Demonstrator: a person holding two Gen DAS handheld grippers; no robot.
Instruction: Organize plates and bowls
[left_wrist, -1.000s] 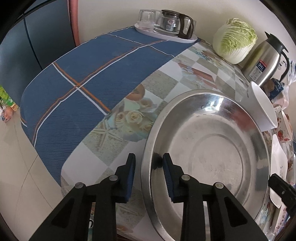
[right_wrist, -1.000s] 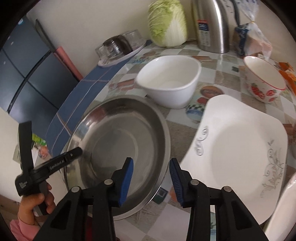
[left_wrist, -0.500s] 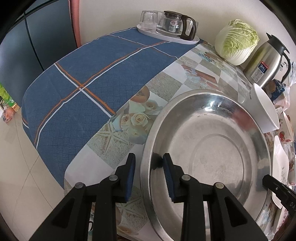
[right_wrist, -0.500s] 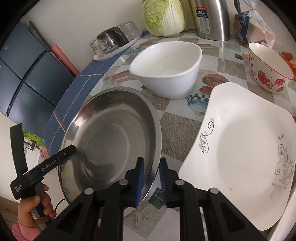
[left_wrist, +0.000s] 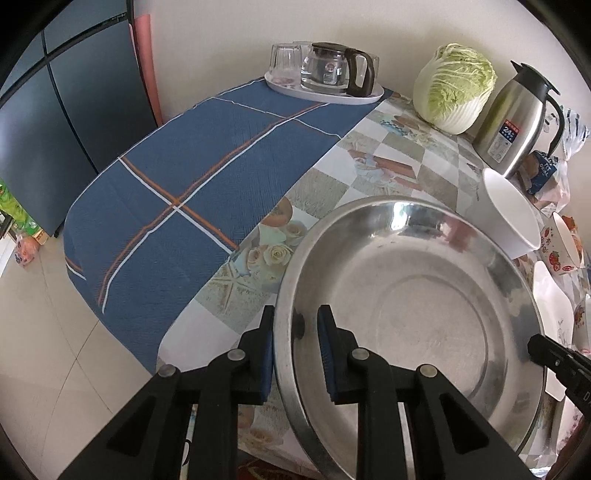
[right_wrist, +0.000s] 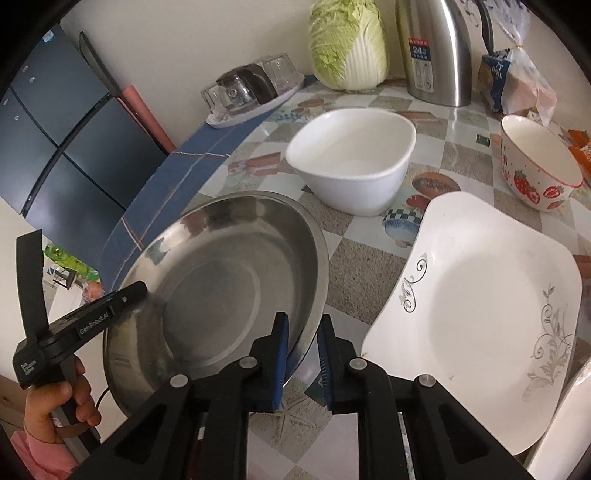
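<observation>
Plate (right_wrist: 561, 424) cropped at lower right

We see both black blue-padded grippers, left (left_wrist: 295, 350) just closing, right (right_wrist: 301, 354) clamped, pitched steeply downward.

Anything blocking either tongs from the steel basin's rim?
Nothing visible. Both tongs already straddle the steel basin: left tongs on its near-left rim, jaws just closing; right tongs clamped on the rim beside the white square plate.

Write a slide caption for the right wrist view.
Both grippers clamp the steel basin's rim beside a white square plate.
</observation>
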